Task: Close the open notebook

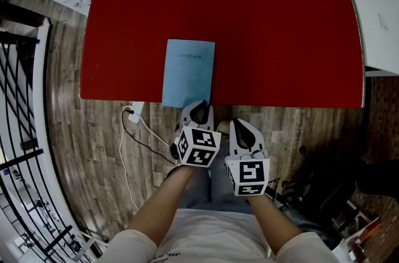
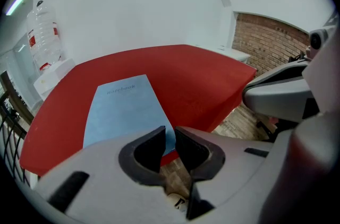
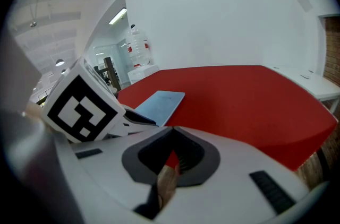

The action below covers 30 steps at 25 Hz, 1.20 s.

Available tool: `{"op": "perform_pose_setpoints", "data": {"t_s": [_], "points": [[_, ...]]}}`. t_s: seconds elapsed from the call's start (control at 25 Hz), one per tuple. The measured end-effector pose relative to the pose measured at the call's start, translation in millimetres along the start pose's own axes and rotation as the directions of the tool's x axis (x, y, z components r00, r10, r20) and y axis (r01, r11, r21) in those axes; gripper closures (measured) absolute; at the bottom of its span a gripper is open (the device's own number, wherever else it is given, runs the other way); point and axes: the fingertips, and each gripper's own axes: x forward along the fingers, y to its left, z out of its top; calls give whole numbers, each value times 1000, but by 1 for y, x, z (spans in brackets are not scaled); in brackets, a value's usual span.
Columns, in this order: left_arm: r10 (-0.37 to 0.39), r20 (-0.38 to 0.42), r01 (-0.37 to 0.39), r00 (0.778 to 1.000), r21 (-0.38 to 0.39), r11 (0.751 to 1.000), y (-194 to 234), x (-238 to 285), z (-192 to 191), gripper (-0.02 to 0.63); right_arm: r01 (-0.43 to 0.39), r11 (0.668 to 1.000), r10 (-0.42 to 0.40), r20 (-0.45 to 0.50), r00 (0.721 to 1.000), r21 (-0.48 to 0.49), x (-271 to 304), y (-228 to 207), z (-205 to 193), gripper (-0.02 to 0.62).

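Note:
A light blue notebook (image 1: 189, 71) lies closed and flat on the red table (image 1: 280, 25), its short side at the table's near edge. It also shows in the left gripper view (image 2: 125, 109) and in the right gripper view (image 3: 159, 103). My left gripper (image 1: 198, 108) hangs just off that near edge, by the notebook's near right corner, its jaws a narrow gap apart (image 2: 170, 135) with nothing pressed between them. My right gripper (image 1: 243, 126) is lower and to the right, over the floor, its tips together (image 3: 172, 135) and empty.
A white plug and cable (image 1: 134, 112) lie on the wooden floor below the table's near left. A black railing (image 1: 25, 131) runs along the left. A white table (image 1: 374, 0) adjoins the right side. A large water bottle (image 2: 45, 32) stands far left.

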Motion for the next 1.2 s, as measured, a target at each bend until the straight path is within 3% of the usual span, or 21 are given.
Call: {"op": "perform_pose_setpoints", "data": {"t_s": [0.16,0.52,0.64,0.68,0.8,1.04,1.2], "points": [[-8,2,8,1000,16,1000,1,1,-1,540,-11,1000,11,1,1000,-2,4,3,1,589],[-78,-8,78,997,-58,995,-4,3,1,491,-6,1000,7,11,1000,-17,-1,-1,8,589],[-64,5,64,998,-85,994,8,-3,7,492,-3,999,4,24,1000,-41,-4,-1,22,589],[-55,13,56,998,-87,995,11,-10,10,493,-3,999,4,24,1000,-49,-8,0,26,589],[-34,61,39,998,-94,995,13,-46,22,593,-5,998,6,14,1000,-66,-24,3,38,589],[-90,194,128,977,-195,972,11,-149,57,600,5,999,-5,-3,1000,-40,-69,14,72,589],[-20,282,81,959,-208,975,16,-202,73,600,-9,1000,9,11,1000,0,-92,27,92,589]]}}
